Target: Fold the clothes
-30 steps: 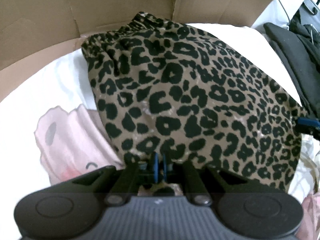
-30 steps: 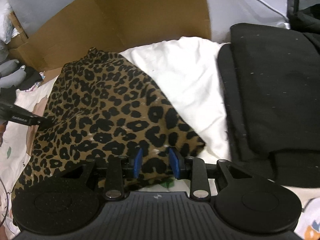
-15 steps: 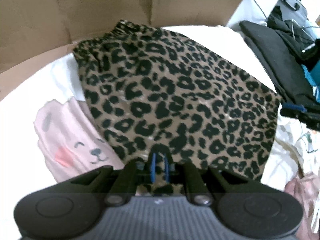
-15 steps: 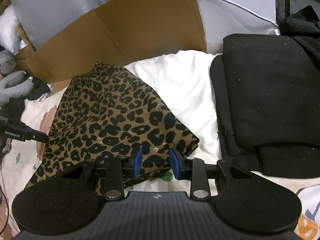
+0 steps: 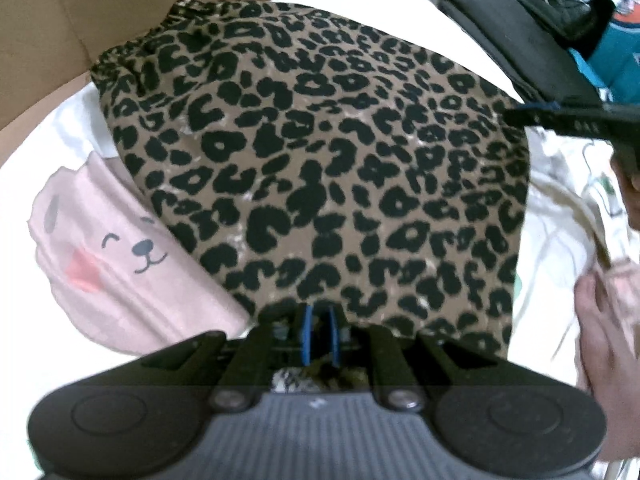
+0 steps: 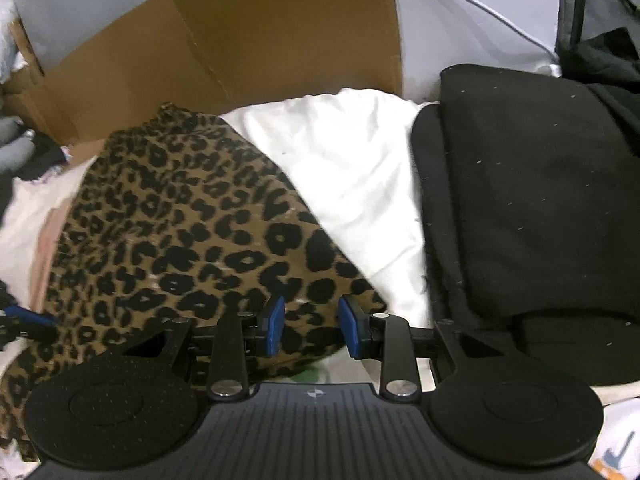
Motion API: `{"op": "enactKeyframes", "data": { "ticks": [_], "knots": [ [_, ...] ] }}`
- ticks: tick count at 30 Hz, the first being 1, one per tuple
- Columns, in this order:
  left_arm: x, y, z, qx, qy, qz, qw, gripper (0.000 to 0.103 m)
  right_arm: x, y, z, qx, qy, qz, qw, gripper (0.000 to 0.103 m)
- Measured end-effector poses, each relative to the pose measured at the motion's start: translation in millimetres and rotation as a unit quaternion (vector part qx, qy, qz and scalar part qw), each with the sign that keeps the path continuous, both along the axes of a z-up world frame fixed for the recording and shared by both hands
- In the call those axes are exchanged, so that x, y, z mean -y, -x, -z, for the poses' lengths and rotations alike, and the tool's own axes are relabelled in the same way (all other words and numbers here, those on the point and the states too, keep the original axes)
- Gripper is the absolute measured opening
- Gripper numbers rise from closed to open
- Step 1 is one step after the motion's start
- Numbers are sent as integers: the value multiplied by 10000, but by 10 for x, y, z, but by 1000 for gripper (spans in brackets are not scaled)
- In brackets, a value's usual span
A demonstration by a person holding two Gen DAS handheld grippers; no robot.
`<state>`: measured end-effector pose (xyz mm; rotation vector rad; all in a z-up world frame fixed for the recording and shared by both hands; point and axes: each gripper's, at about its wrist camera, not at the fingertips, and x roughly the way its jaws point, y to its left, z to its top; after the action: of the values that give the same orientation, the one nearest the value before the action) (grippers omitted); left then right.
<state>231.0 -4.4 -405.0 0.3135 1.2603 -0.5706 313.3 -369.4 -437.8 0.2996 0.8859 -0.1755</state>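
Observation:
A leopard-print garment (image 5: 320, 160) lies spread on white bedding (image 6: 352, 160), partly over a pink garment with a bear face (image 5: 100, 248). My left gripper (image 5: 319, 334) sits at its near hem, with the blue pads almost together and the hem pinched between them. My right gripper (image 6: 314, 326) stands partly open over the garment's (image 6: 180, 240) near right corner, and the cloth lies flat under the gap. Its finger (image 5: 560, 118) shows at the cloth's right edge in the left wrist view. The left gripper's tip (image 6: 28, 316) shows at the far left of the right wrist view.
Brown cardboard (image 6: 240, 60) stands behind the bedding. A folded black garment (image 6: 540, 200) lies to the right of the leopard cloth. Dark clothes and a teal item (image 5: 616, 64) are piled at the far right. Part of a person's bare limb (image 5: 596, 320) is at the right edge.
My left gripper has slid sideways with the hem, and the leopard cloth now lies wider and flatter. More of the pink bear garment shows. The right gripper has stayed put.

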Motion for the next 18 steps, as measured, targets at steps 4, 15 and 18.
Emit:
{"op": "enactKeyframes", "data": {
  "ticks": [4, 15, 18],
  "knots": [
    [-205, 133, -156, 37, 107, -171, 9998, 11, -28, 65, -104, 62, -34, -8, 10000, 37],
    [-597, 619, -276, 138, 466, -257, 9985, 28, -421, 113, -563, 454, -470, -584, 9962, 37],
    [-630, 753, -202, 178, 577, -187, 9980, 30, -594, 101, -630, 423, -481, -835, 9944, 37]
  ]
}}
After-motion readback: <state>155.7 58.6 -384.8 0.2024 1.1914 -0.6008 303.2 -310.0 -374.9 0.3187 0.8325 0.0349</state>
